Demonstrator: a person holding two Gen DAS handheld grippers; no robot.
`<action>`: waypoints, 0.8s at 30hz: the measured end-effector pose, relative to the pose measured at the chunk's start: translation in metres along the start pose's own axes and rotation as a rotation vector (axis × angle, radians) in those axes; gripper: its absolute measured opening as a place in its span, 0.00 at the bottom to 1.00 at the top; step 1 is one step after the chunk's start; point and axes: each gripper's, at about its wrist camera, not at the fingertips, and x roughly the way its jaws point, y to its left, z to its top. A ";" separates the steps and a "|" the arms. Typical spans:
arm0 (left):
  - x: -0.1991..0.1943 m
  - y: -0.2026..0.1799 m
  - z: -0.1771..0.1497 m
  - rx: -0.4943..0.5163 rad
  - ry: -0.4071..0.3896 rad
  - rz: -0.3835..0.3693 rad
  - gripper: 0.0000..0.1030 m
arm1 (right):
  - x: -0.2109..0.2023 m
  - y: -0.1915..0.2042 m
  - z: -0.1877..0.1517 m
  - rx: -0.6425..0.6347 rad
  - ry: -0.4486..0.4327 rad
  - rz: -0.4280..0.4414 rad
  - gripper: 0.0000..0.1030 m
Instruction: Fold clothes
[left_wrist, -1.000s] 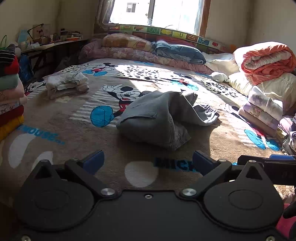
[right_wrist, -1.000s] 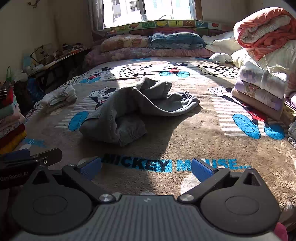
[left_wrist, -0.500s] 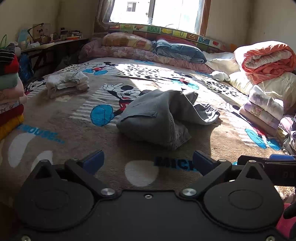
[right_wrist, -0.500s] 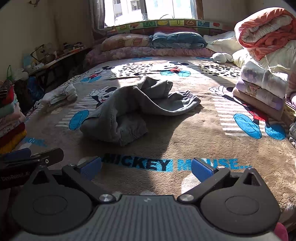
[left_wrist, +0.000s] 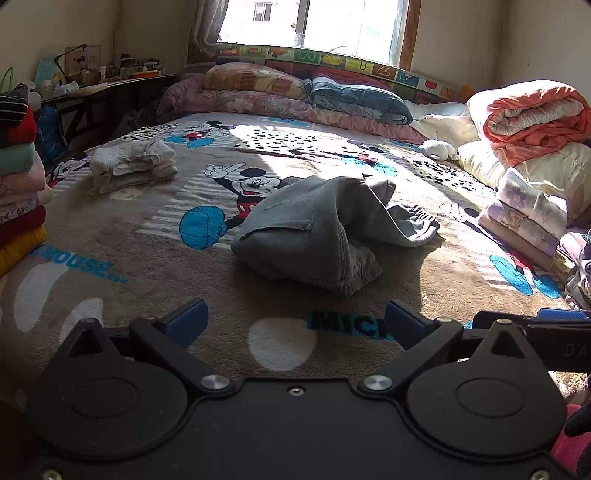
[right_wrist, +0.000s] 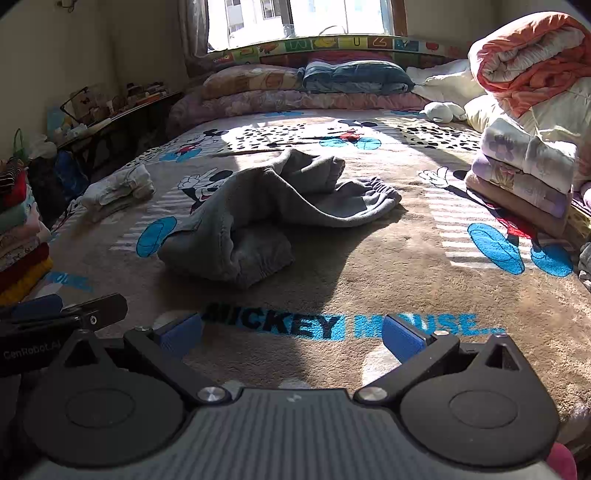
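Note:
A crumpled grey garment (left_wrist: 325, 232) (right_wrist: 273, 210) lies in a heap in the middle of the bed, on a brown cartoon-mouse blanket (left_wrist: 147, 266) (right_wrist: 424, 280). My left gripper (left_wrist: 295, 325) hovers open near the bed's front edge, well short of the garment, with nothing between its blue pads. My right gripper (right_wrist: 291, 336) is open too, over the printed lettering, and holds nothing. Each gripper shows at the edge of the other's view.
A stack of folded clothes (left_wrist: 18, 177) stands at the left edge. A small folded pale garment (left_wrist: 133, 162) lies at the far left of the bed. Folded quilts and blankets (left_wrist: 532, 147) pile up on the right. Pillows (left_wrist: 288, 96) line the headboard under the window.
Both views have crept slightly forward toward the grey garment. The garment itself has not moved and both grippers stay open.

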 end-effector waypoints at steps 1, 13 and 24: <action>0.000 0.000 0.000 -0.001 -0.001 0.001 1.00 | 0.000 0.000 0.000 0.000 0.001 0.000 1.00; 0.009 0.001 -0.004 -0.005 0.020 -0.001 1.00 | 0.010 -0.012 -0.004 0.050 0.012 0.067 1.00; 0.028 -0.001 -0.014 -0.028 0.044 -0.029 1.00 | 0.029 -0.033 -0.015 0.135 -0.002 0.191 1.00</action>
